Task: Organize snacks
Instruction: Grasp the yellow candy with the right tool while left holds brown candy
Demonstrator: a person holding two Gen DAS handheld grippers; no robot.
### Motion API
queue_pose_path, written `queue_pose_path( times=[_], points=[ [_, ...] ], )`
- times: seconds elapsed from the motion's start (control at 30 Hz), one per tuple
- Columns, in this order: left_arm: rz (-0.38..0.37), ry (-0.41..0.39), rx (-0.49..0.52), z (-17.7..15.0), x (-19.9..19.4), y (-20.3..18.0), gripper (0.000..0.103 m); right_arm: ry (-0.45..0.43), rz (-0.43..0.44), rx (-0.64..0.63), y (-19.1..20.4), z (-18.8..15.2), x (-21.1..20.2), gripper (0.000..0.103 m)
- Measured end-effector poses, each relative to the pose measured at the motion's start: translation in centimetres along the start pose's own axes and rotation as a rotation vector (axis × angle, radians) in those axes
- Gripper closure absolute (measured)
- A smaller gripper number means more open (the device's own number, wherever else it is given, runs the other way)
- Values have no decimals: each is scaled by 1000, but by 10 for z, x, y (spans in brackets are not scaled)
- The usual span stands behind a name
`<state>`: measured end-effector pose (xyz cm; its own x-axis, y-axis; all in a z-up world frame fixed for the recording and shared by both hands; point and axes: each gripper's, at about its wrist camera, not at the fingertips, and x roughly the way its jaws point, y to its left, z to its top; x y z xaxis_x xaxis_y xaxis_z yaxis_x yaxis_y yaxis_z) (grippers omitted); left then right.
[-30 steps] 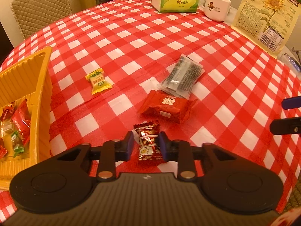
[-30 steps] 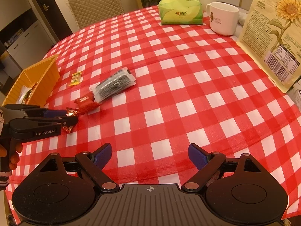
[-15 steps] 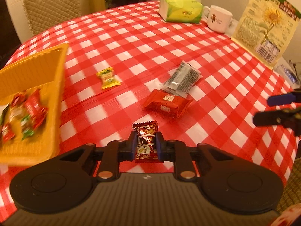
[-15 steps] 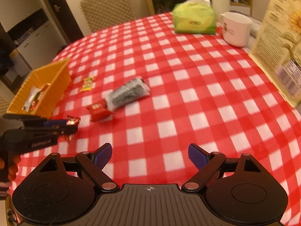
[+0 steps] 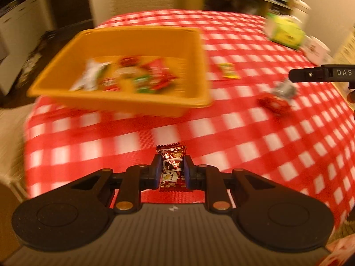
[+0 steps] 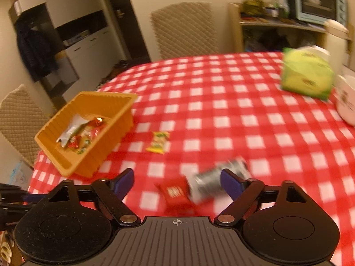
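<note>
My left gripper (image 5: 171,170) is shut on a small dark red candy (image 5: 172,168) and holds it above the tablecloth, in front of the orange basket (image 5: 137,104), which holds several wrapped snacks. My right gripper (image 6: 177,180) is open and empty, above a red packet (image 6: 174,191) and a grey-black packet (image 6: 207,181). A yellow candy (image 6: 158,143) lies beside the basket (image 6: 88,166). In the left wrist view the yellow candy (image 5: 229,71), red packet (image 5: 274,104) and grey-black packet (image 5: 285,88) lie to the right of the basket, and one right gripper finger (image 5: 321,76) shows at the right edge.
A green tissue pack (image 6: 307,73) and a white mug (image 6: 346,104) stand at the table's far right. Padded chairs (image 6: 184,30) stand behind and left of the round table with a red checked cloth (image 6: 221,102). Shelves and a cabinet line the wall.
My left gripper has swung left with the dark red candy and now faces the basket. My right gripper has moved forward over the red and grey-black packets, still open.
</note>
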<state>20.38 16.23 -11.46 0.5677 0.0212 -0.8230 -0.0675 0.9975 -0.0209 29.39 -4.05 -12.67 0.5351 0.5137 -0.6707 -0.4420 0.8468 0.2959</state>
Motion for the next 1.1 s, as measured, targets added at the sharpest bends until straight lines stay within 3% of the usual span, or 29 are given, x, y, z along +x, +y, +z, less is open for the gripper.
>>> queue_pose_path(
  times=[0.37, 0.67, 1.1],
  points=[
    [158, -45, -152, -4, -19, 77, 84, 61, 25, -64, 24, 22, 83, 56],
    [176, -47, -175, -4, -20, 97, 84, 80, -35, -60, 30, 35, 126, 66],
    [177, -47, -186, -6, -20, 110, 84, 87, -107, -107, 43, 32, 144, 75]
  ],
)
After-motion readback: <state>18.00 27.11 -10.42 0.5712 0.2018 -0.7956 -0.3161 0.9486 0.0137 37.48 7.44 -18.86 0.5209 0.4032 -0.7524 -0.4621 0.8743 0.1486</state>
